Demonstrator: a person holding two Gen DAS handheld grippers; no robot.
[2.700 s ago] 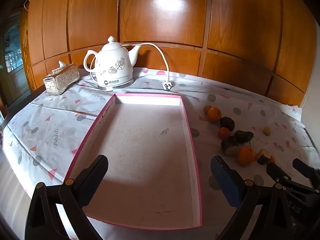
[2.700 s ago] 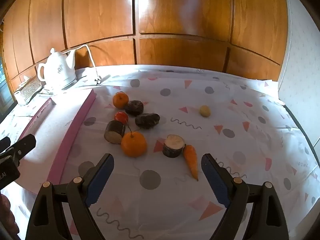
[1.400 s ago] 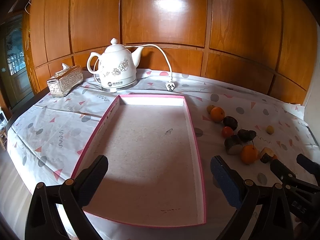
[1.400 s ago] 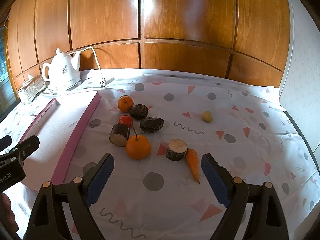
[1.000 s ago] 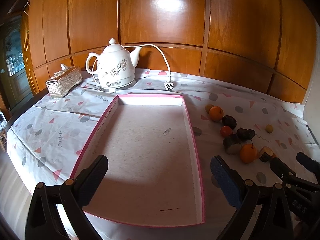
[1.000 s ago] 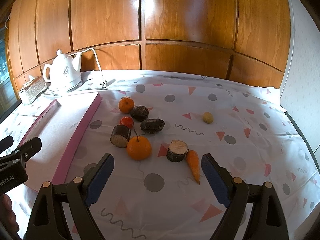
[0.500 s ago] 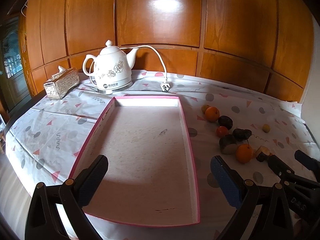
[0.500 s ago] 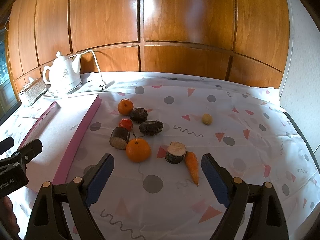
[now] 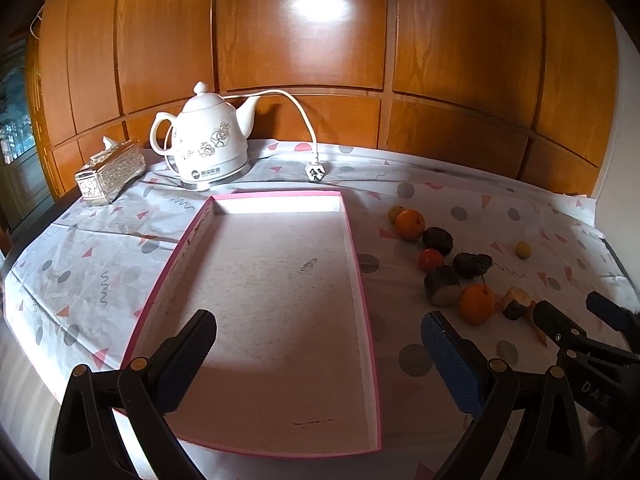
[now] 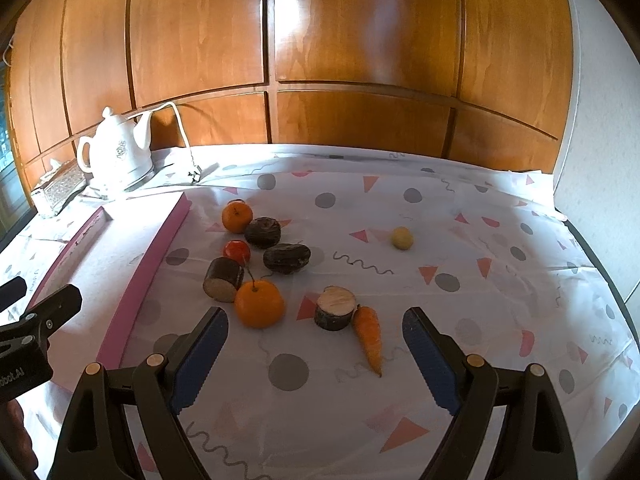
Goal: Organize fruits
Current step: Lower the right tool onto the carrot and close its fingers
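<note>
A shallow pink-rimmed tray (image 9: 362, 280) lies empty on the patterned tablecloth, its pink wall (image 10: 152, 268) also showing in the right wrist view. My left gripper (image 9: 316, 346) hangs open over the tray's near end. To the tray's right lie several pieces: a large orange (image 10: 259, 304), a carrot (image 10: 370, 338), two cut dark rounds (image 10: 335, 312) (image 10: 223, 284), a small red fruit (image 10: 237, 251), two dark fruits (image 10: 286, 258) (image 10: 262, 232), a far orange (image 10: 237, 216) and a small yellow ball (image 10: 402, 237). My right gripper (image 10: 314, 344) is open, just short of the orange and carrot.
A white electric kettle (image 9: 210, 146) with its cord and plug (image 9: 316, 171) stands behind the tray, a silver tissue box (image 9: 110, 170) to its left. Wood panelling closes the back. A white wall (image 10: 600, 120) borders the right side.
Both views have shifted only slightly; the grippers stay open and hover in nearly the same places. No fruit has moved.
</note>
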